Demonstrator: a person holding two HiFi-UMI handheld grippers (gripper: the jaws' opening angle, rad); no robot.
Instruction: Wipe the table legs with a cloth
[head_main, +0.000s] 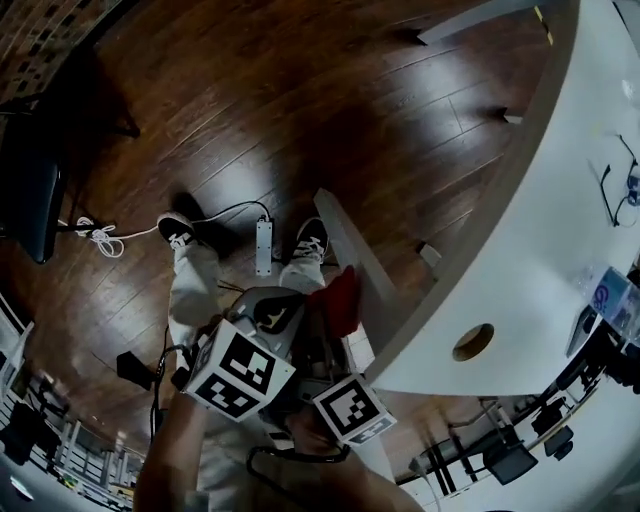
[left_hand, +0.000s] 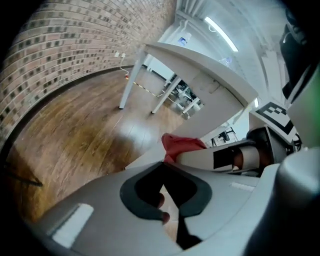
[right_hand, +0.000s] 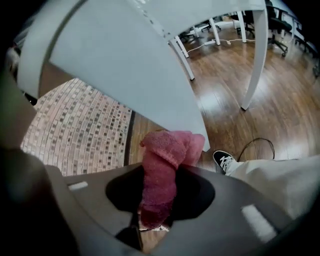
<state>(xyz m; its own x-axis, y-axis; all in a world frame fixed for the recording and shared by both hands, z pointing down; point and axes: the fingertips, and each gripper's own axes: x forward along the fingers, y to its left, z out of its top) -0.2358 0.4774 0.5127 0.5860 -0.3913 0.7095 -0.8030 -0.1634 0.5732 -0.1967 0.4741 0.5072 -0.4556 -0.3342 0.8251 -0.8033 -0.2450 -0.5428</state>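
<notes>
A pink-red cloth hangs bunched between the jaws of my right gripper, which is shut on it. The cloth's upper end lies against the slanting white table leg. From the head view, the cloth sits against the leg just under the table's edge, with both marker cubes below it. My left gripper stands beside the right one, its jaws a little apart with nothing between them. The left gripper view shows the cloth just ahead, at the right gripper's tip.
The white table top fills the right, with a round hole and glasses on it. On the wooden floor lie a power strip and cables between the person's shoes. A black chair stands left.
</notes>
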